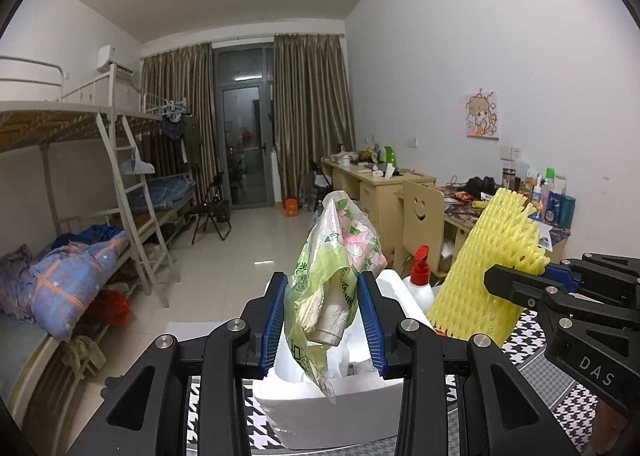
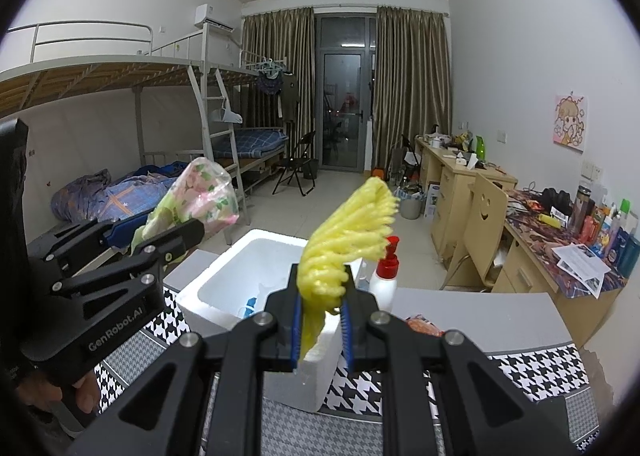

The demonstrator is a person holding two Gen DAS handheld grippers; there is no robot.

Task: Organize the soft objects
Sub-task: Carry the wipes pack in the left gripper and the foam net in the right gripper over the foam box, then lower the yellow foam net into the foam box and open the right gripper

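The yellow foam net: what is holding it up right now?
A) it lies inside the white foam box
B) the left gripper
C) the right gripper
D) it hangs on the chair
C: the right gripper is clamped on the lower end of the yellow foam net, which sticks up above the white foam box, while the left gripper holds a flowered plastic bag.
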